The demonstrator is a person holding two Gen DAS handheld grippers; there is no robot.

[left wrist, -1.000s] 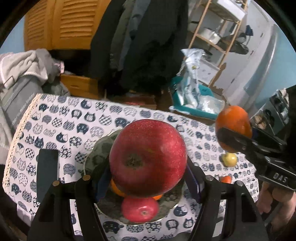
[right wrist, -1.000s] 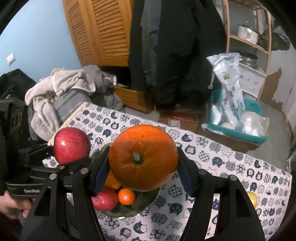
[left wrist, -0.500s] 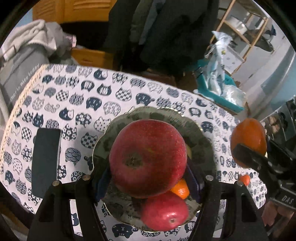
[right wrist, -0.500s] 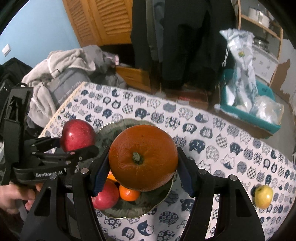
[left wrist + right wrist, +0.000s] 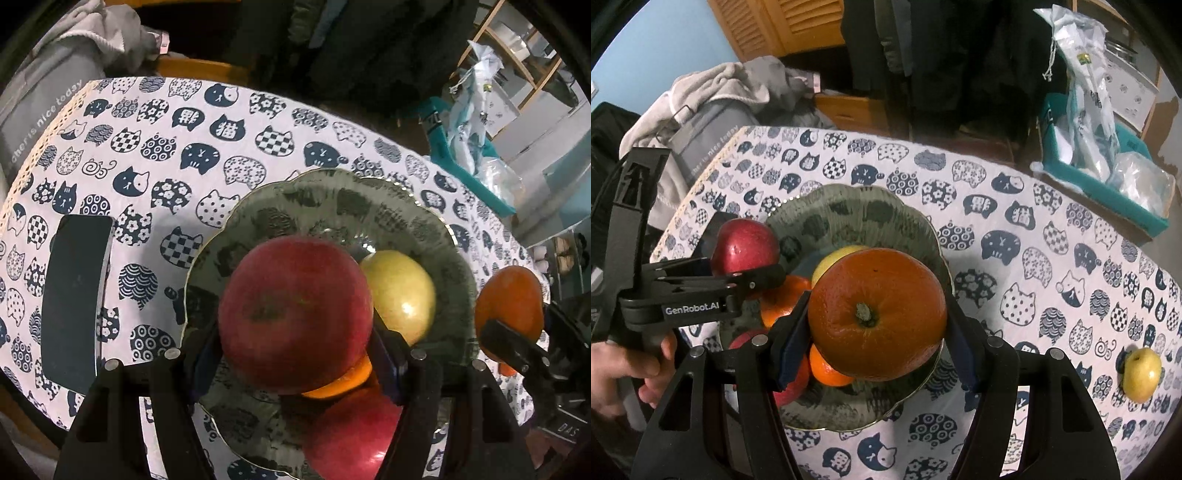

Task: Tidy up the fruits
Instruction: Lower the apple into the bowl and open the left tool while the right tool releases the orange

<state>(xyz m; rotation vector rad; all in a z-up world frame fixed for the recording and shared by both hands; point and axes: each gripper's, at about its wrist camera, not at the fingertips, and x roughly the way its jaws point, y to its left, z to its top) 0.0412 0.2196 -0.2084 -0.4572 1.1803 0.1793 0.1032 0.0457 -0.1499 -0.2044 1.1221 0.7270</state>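
The left gripper (image 5: 295, 354) is clamped on a red apple (image 5: 295, 314) and the right gripper (image 5: 875, 350) on a big orange (image 5: 877, 314), both at frame centre above the green plate (image 5: 849, 206). On the plate lie a yellow apple (image 5: 402, 295), a second red apple (image 5: 351, 435) and small oranges (image 5: 827, 369). Another yellow apple (image 5: 1141, 373) sits on the cat-print cloth (image 5: 1015, 221) at lower right.

1. The plate's (image 5: 388, 206) far half is bare; its near half is crowded by a yellow apple (image 5: 400, 291), a red apple (image 5: 354, 439) and small oranges (image 5: 827, 371).
2. Left of it, a dark phone (image 5: 75, 306) blocks the worktop (image 5: 258, 122).
3. To the right the worktop is open up to a lone yellow apple (image 5: 1141, 374).
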